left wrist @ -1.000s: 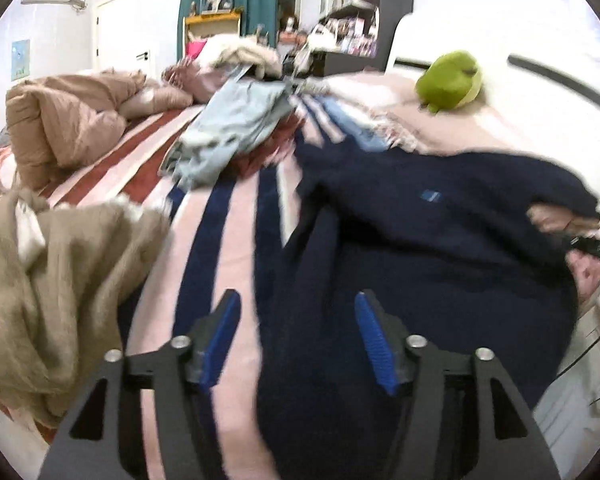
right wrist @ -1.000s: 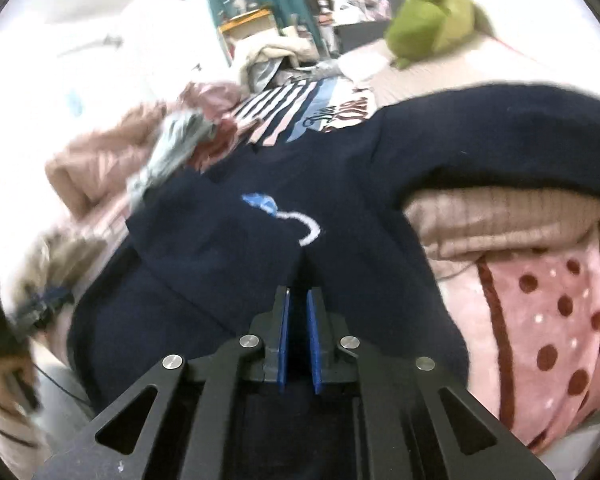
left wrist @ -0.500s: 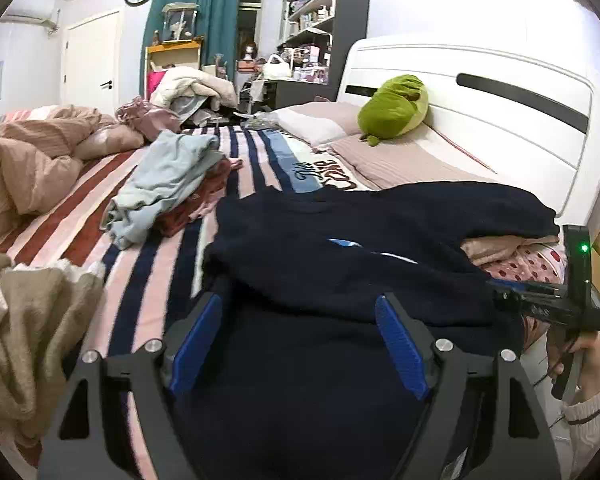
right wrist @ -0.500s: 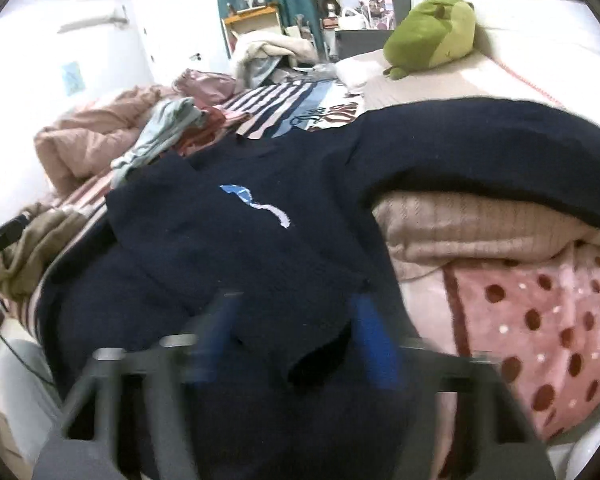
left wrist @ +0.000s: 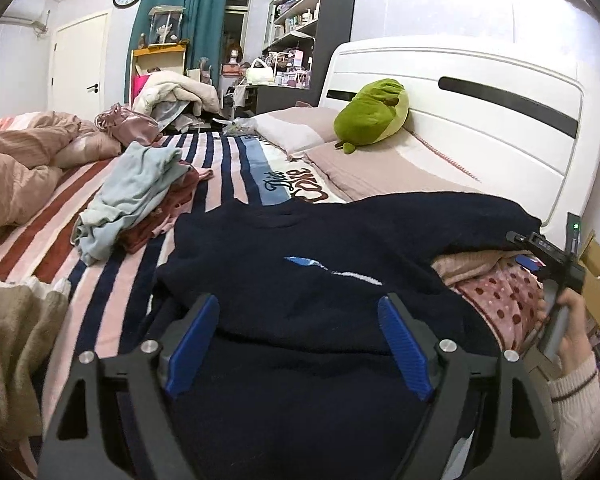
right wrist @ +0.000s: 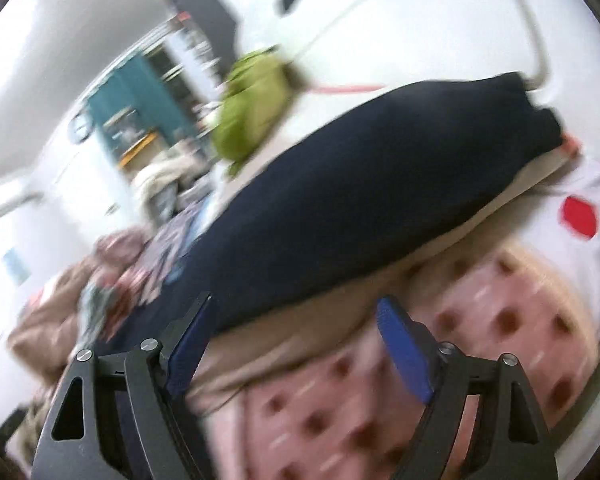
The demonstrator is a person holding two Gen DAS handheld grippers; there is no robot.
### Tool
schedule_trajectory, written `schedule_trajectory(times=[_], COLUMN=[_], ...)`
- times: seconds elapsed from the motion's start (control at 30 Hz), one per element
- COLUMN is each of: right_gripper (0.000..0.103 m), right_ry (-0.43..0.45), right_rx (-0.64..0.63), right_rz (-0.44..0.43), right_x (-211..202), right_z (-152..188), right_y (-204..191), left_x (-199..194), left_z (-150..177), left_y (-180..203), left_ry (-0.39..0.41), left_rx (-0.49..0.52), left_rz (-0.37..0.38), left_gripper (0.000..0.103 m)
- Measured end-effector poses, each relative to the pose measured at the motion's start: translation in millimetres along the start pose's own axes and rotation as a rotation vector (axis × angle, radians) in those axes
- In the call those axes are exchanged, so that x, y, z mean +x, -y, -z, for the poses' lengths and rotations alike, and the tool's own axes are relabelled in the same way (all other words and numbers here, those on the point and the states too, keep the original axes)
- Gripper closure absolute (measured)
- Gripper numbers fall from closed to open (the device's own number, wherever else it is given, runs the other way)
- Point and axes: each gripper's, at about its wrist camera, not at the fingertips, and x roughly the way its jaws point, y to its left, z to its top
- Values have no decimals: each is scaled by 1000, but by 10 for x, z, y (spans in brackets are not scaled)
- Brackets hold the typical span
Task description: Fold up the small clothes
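A navy sweater (left wrist: 300, 280) with a small blue and white mark lies spread on the striped bed, its lower part folded up over the chest. One sleeve (right wrist: 360, 200) stretches right over a beige pillow toward the headboard. My left gripper (left wrist: 300, 332) is open and empty, just above the sweater's near edge. My right gripper (right wrist: 296, 336) is open and empty, tilted, over the pink dotted fabric (right wrist: 440, 360) beside the sleeve. It also shows in the left wrist view (left wrist: 548, 256), held in a hand at the bed's right side. The right wrist view is blurred.
A pale blue garment (left wrist: 136, 192) lies on a dark red one mid-bed. A tan garment (left wrist: 16, 352) sits at the near left. A green plush (left wrist: 372, 114) rests on pillows by the white headboard (left wrist: 480, 120). A rumpled pink duvet (left wrist: 16, 164) lies far left.
My right gripper opened, let go of the sweater and swung right toward the sleeve. My left gripper drew back and opened wider. The sweater's lower part now lies folded over.
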Motion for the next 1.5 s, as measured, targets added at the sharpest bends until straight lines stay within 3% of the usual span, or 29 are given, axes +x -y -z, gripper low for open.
schedule_trajectory(times=[0.2, 0.3, 0.4, 0.53, 0.67, 0.8, 0.87, 0.9, 0.97, 1.17, 1.3, 1.37, 1.4, 1.47, 1.5], right_gripper=[28, 37, 37, 37, 37, 39, 53, 72, 99, 100, 100, 100, 100, 100, 100], right_ry=[47, 131, 185, 62, 44, 28, 61, 89, 158, 317, 361, 319, 256, 95, -32], right_rx=[53, 3, -79, -49, -1, 164, 221, 210, 157, -89, -309, -503, -603, -747, -793], right_rz=[-21, -20, -22, 101, 165, 178, 136, 140, 170, 29, -188, -321, -375, -415, -402], right_x=[184, 56, -12, 210, 217, 263, 225, 200, 119, -282, -502, -543, -517, -362, -187], right_z=[-295, -318, -382, -461, -427, -418, -382, -379, -397, -519, -463, -258, -95, 327, 629], right_y=[145, 11, -148, -101, -69, 132, 181, 154, 43, -651, -1338, -1838, -2087, -2482, -2639], left_x=[-42, -74, -115, -157, -224, -306, -337, -363, -428, -605, -724, -764, -784, -820, -830], left_z=[-8, -17, -33, -43, -15, 18, 30, 37, 52, 94, 163, 187, 196, 243, 269], left_y=[-61, -75, -100, -110, -137, -191, -220, -234, -261, -335, -431, -486, -507, -575, -604], left_ry=[31, 41, 61, 78, 85, 96, 95, 100, 113, 157, 172, 172, 173, 173, 172], left_rx=[-61, -74, -86, -102, -106, -123, -127, -130, -134, -130, -113, -100, -96, -92, -95], left_rz=[-28, -50, -61, -64, -87, -93, -100, -104, -98, -92, -89, -83, -82, -87, -86], left_gripper=[23, 23, 23, 23, 23, 23, 23, 23, 23, 22, 22, 22, 22, 22, 22])
